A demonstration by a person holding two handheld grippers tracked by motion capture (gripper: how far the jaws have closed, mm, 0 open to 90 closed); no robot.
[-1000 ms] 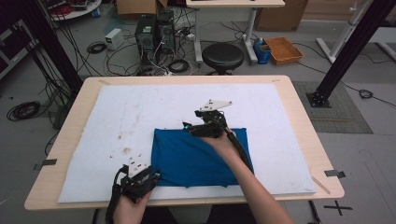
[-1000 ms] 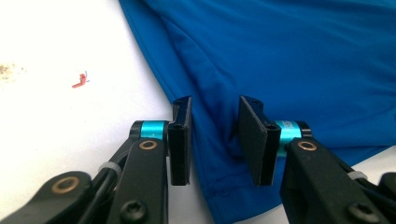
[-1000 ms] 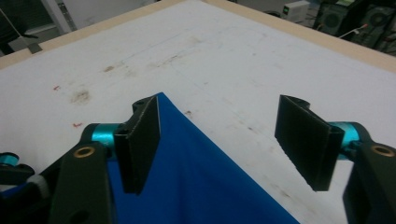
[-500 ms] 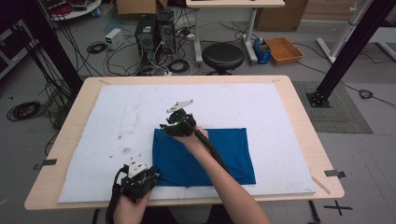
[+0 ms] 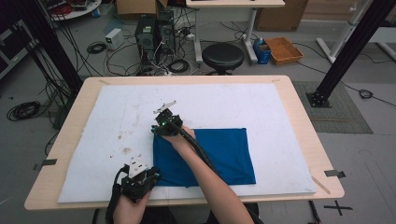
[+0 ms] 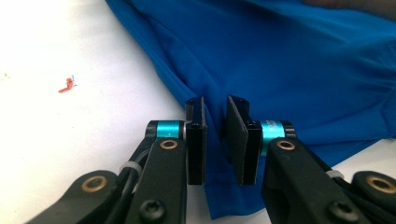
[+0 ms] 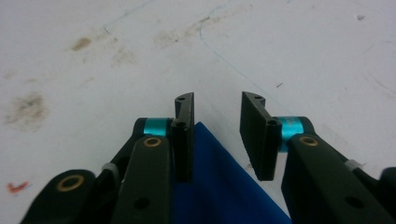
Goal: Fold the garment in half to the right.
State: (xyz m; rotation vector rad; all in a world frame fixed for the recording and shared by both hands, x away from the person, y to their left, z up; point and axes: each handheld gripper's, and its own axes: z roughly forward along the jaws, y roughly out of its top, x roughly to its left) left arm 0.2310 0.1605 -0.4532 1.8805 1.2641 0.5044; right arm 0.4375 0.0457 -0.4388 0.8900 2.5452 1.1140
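Observation:
A blue cloth (image 5: 219, 151) lies folded flat on the white mat (image 5: 261, 112). My left gripper (image 5: 141, 179) sits at the cloth's near left corner. In the left gripper view its jaws (image 6: 215, 105) have just been closing and stand a narrow gap apart astride the cloth's hemmed edge (image 6: 210, 140). My right gripper (image 5: 165, 125) is at the cloth's far left corner. Its jaws (image 7: 218, 102) have also been closing and are still apart, with the blue corner (image 7: 219, 186) lying between and under them.
Brown stains (image 5: 126, 150) mark the mat left of the cloth, and a small red mark (image 6: 67, 85) lies nearby. The wooden table edge (image 5: 70, 205) runs close behind the left hand. A stool (image 5: 223, 56) and computers stand on the floor beyond.
The right gripper has slid left along the cloth's far edge, from its middle to its far left corner, and dropped lower. The left hand has stayed in place.

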